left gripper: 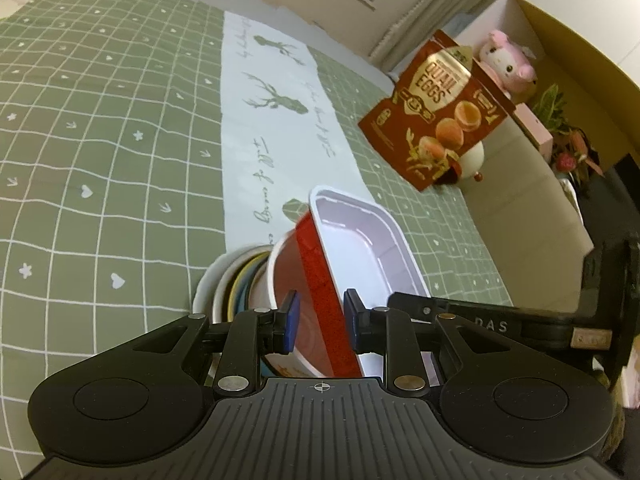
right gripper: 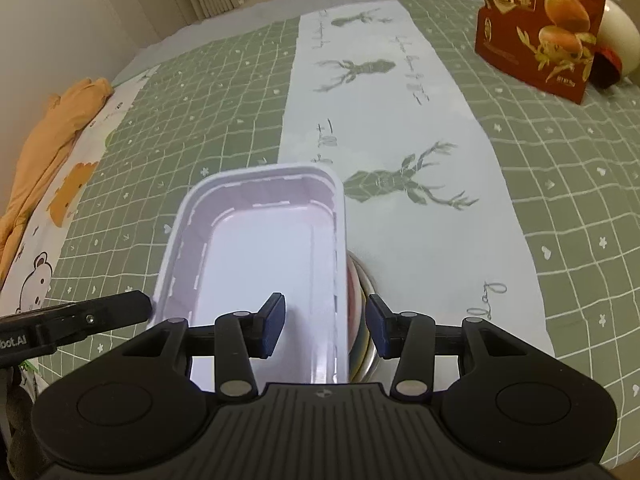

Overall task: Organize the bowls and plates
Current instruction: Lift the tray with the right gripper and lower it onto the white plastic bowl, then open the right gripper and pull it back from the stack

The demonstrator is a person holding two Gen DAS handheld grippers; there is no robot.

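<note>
A rectangular tray with a red outside, a white rolled rim and a pale glossy inside (left gripper: 360, 248) sits tilted over a stack of round bowls and plates (left gripper: 236, 280), whose white, yellow and dark rims peek out beneath it on the desk. The desk wears a green checked tablecloth (left gripper: 100, 120) dotted with white hearts and stars, with a white runner printed with green deer (left gripper: 276, 104) down the middle. The left hand-held gripper (left gripper: 319, 322) has its blue pads either side of the tray's red long wall, and from this view I cannot tell whether they press it. In the right wrist view the right hand-held gripper (right gripper: 326, 326) straddles the tray's (right gripper: 256, 248) opposite long rim, jaws spread, with clear gaps on both sides of the rim. Far across the desk stands a red-brown foil pouch (left gripper: 432, 108) reading "QUAIL EGGS" above pictures of golden eggs. The runner carries looping script too small to read. One gripper body shows "DAS", the other "bot.AI".
</note>
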